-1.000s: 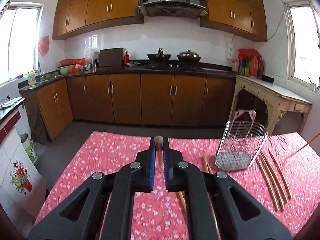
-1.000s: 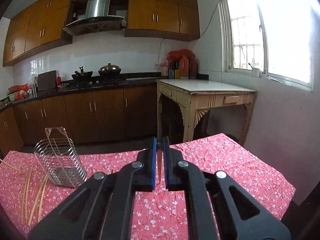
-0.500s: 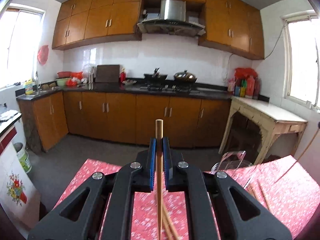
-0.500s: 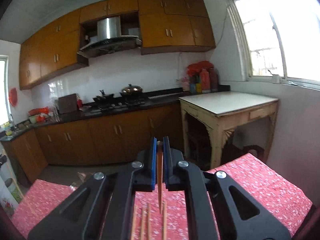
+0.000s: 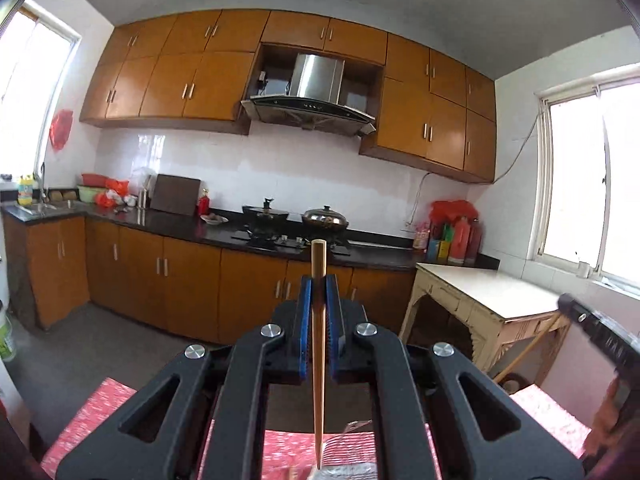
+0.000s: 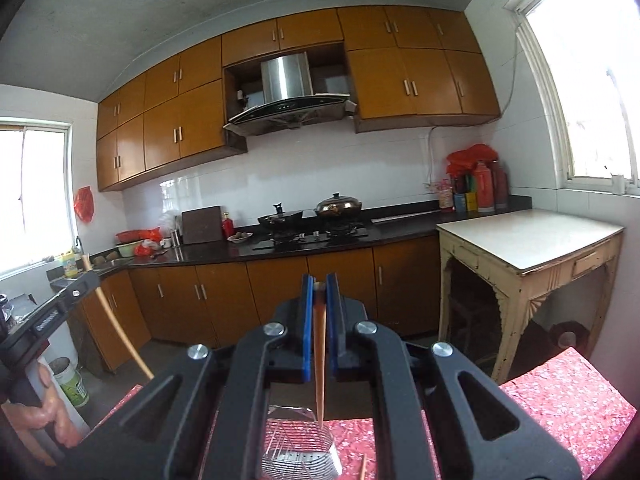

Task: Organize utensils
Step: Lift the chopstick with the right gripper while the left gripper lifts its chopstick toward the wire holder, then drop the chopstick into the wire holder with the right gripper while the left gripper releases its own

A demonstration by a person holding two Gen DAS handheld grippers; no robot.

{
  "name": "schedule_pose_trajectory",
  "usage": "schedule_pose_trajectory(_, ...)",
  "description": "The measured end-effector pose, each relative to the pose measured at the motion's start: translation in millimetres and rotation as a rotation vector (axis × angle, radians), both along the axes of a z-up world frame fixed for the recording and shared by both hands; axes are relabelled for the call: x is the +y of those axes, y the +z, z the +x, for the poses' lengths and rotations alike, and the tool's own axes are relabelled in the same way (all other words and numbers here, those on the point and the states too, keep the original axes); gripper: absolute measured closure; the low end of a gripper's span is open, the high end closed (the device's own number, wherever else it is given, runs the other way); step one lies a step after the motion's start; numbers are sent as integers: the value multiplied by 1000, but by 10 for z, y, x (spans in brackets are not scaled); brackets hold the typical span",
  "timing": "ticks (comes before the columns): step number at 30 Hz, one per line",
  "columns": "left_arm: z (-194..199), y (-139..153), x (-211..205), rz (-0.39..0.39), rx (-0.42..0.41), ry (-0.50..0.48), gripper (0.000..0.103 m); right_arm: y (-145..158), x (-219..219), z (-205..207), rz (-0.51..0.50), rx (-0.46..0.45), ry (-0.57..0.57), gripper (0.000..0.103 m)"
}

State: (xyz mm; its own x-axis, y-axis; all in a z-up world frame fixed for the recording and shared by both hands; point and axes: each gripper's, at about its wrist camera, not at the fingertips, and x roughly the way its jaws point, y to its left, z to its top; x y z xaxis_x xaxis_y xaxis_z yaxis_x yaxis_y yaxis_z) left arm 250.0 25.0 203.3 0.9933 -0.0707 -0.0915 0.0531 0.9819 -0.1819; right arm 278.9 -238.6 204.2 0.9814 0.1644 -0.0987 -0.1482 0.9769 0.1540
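My left gripper (image 5: 319, 284) is shut on a wooden chopstick (image 5: 319, 360) held upright, thick end up, its tip hanging just above the wire utensil basket (image 5: 348, 468) at the bottom edge. My right gripper (image 6: 319, 282) is shut on another wooden chopstick (image 6: 319, 360), upright, its tip just over the rim of the wire basket (image 6: 298, 452) below. The left gripper with its chopstick (image 6: 116, 316) shows at the left of the right wrist view. The right gripper's body (image 5: 600, 336) shows at the right of the left wrist view.
The table has a red floral cloth (image 6: 560, 396). One loose chopstick (image 6: 363, 466) lies beside the basket. A cream side table (image 6: 528, 248) stands at the right, kitchen counters and stove (image 5: 280, 236) behind.
Both grippers have risen and tilted up with their chopsticks, and have come over the wire basket. The table has dropped to the bottom of both views.
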Motion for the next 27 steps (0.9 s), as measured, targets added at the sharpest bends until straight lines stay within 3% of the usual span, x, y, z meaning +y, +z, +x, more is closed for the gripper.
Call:
schedule_pose_trajectory(8, 442, -373, -205, -23, 71, -31, 96, -392, 267, 387, -34, 105, 31, 96)
schedule_pose_trajectory(19, 802, -826, -167, -21, 223, -3, 96, -1020, 189, 899, -6, 266, 41, 94)
schedule_pose_trajectory(20, 802, -842, -141, -19, 235, 0, 96, -1054, 160, 916, 1, 275, 32, 91)
schedule_pose_trajectory(23, 783, -838, -88, -1, 251, 12, 96, -1094, 69, 889, 17, 274, -1, 57)
schedule_pose_trajectory(27, 726, -801, 28, 1, 268, 17, 94, -1089, -144, 773, 50, 265, -37, 46)
